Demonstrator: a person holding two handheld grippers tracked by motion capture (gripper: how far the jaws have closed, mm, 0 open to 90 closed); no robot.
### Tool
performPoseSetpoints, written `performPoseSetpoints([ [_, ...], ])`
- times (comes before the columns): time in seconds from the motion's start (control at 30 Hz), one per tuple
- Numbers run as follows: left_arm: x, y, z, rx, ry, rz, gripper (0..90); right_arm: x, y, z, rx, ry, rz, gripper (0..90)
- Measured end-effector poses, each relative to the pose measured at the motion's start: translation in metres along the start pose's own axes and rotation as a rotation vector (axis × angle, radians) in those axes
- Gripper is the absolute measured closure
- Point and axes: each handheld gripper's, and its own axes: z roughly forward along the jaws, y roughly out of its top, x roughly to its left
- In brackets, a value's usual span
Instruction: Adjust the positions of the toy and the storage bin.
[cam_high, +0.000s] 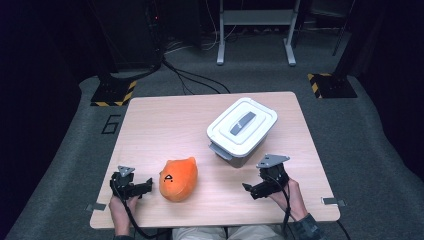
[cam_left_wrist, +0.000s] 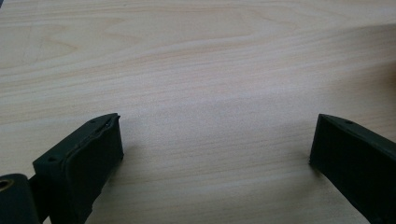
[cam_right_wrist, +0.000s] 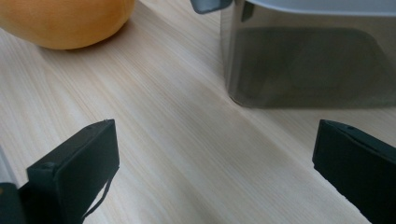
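On the worktop (cam_high: 165, 120), a plush toy (cam_high: 178, 179) lies near the front edge at about seven o'clock from the centre. A lidded box (cam_high: 242, 130) stands at the toy's two o'clock, well apart. The left gripper (cam_high: 145, 186) sits just beside the toy at its nine o'clock, and the right gripper (cam_high: 250, 190) sits near the box at its six o'clock.

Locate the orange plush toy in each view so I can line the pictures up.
High view: orange plush toy at lower centre-left of the table, just right of the left gripper.
Left gripper view: not in it; bare wood between the open fingers.
Right gripper view: top-left corner.
Shared landmark: the lidded grey box, top right in the right gripper view.
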Motion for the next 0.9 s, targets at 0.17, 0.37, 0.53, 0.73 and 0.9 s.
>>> performPoseSetpoints([
  [0.17,0.000,0.000,0.000,0.000,0.001,0.000,2.1,0.009,0.011,0.003,0.002,0.030,-0.027,0.0],
  [0.37,0.000,0.000,0.000,0.001,0.003,0.001,2.1,0.021,0.022,0.008,0.009,0.058,-0.061,0.0],
  [0.53,0.000,0.000,0.000,-0.004,0.005,0.003,2.5,0.030,0.029,0.013,0.016,0.095,-0.084,0.0],
  [0.73,0.000,0.000,0.000,-0.005,0.005,0.003,2.9,0.042,0.039,0.022,0.030,0.128,-0.123,0.0],
  [0.9,0.000,0.000,0.000,-0.005,0.005,0.002,3.0,0.049,0.050,0.028,0.035,0.154,-0.147,0.0],
])
